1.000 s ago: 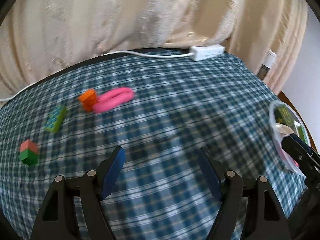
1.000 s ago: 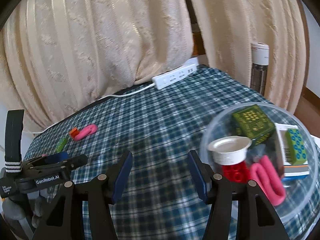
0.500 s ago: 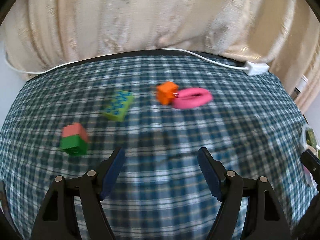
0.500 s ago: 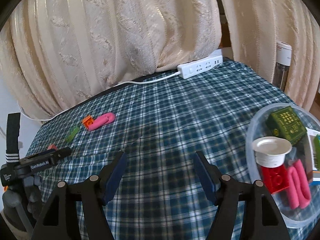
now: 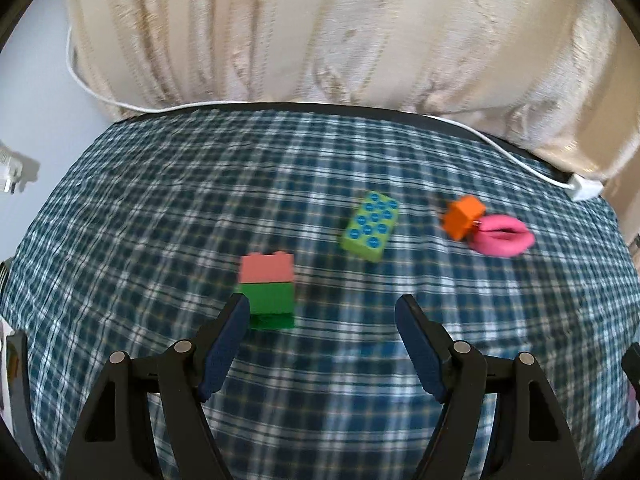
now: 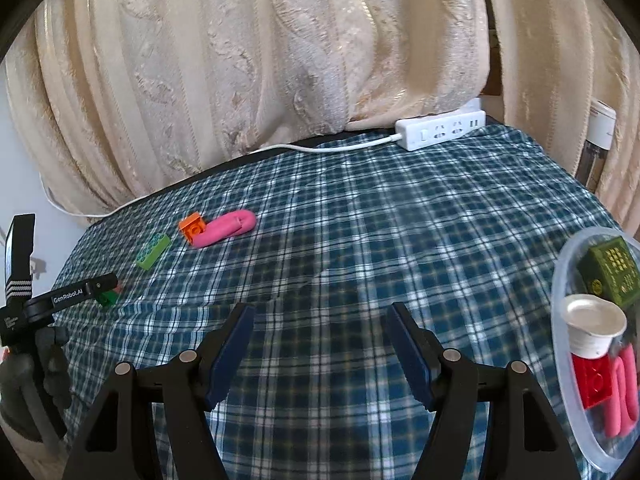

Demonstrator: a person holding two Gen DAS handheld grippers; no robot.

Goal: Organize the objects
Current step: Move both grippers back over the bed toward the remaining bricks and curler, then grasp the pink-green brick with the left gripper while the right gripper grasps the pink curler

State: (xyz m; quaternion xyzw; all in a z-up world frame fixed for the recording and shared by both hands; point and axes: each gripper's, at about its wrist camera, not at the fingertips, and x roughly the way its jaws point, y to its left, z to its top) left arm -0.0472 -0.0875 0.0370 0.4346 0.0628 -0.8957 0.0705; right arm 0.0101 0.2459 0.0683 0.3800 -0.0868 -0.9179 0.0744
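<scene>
On the blue plaid cloth, a pink brick stacked on a green one (image 5: 266,288) stands just past the left fingertip of my left gripper (image 5: 322,308), which is open and empty. Farther off lie a flat green brick with blue dots (image 5: 371,226), an orange brick (image 5: 464,218) and a pink loop (image 5: 502,236) touching it. My right gripper (image 6: 320,314) is open over bare cloth, holding nothing. At its right stands a clear bowl (image 6: 560,276) holding a dark green box (image 6: 612,272), a white cup (image 6: 596,324), a red brick (image 6: 594,380) and a pink loop (image 6: 624,392).
A white power strip (image 6: 440,130) with its cable lies along the table's far edge under cream curtains (image 6: 280,60). A bottle (image 6: 598,140) stands behind the table at the right. A gloved hand (image 6: 44,360) shows at the right wrist view's left edge.
The left gripper has swung left, so the bricks have slid toward the centre and right of its view, the stack now by its left finger. The bowl has shifted to the right view's edge. Jaws unchanged.
</scene>
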